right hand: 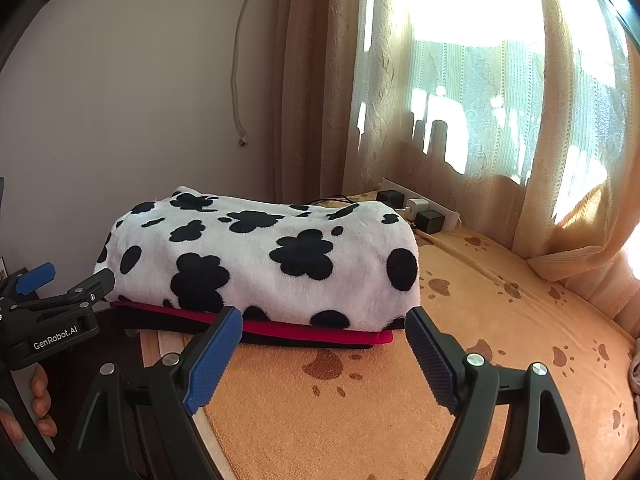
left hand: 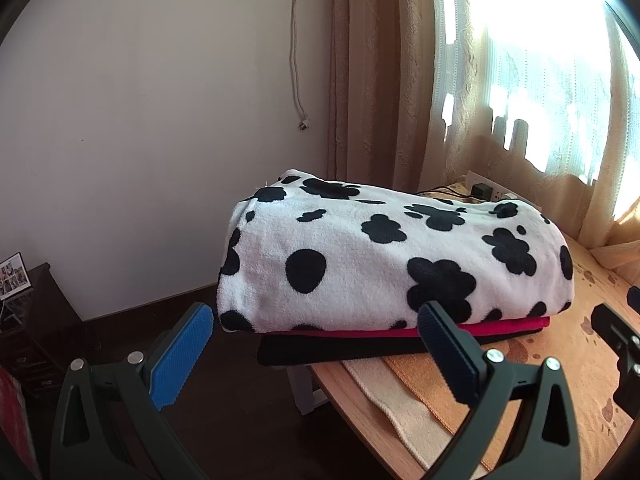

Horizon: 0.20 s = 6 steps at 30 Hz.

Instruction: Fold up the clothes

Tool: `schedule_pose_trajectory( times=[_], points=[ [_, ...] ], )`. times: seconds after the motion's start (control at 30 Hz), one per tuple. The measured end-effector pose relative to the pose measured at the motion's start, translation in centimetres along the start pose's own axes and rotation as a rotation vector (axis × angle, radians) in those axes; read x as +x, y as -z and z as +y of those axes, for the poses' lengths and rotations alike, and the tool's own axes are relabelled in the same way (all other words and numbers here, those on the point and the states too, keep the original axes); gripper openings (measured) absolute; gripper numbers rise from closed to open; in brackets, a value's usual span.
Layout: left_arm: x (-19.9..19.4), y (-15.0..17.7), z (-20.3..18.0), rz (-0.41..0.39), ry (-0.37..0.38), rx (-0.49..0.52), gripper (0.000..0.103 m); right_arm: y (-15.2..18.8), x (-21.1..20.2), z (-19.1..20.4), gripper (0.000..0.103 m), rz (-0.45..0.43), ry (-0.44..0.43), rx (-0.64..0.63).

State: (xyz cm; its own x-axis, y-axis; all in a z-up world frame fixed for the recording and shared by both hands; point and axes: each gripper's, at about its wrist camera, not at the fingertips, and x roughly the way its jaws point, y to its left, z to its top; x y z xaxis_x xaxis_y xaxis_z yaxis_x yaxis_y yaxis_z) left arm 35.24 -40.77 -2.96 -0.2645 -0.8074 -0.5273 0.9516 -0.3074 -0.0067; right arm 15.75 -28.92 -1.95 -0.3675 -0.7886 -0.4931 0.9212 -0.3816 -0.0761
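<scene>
Right wrist view, both grippers angled down toward folded spotted fleece [right hand: 260, 256], jaws spread, empty.

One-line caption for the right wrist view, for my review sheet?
Open right hand-held gripper faces a stack of folded clothes, cow-print fleece over red and black layers, on a paw-print cloth.

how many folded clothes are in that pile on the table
3 visible: the spotted fleece on top, a red garment under it, a black garment at the bottom. More could be hidden inside the stack.
</scene>
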Motion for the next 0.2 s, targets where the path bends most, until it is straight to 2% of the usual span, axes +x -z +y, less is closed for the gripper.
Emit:
schedule_pose_trajectory(
  times=[0.2],
  points=[
    [0.17, -0.12, -0.06, 0.020, 0.032, -0.001, 0.103, 0.15, 0.07, -0.08, 0.086, 0.001, -0.002, 0.003]
  ],
)
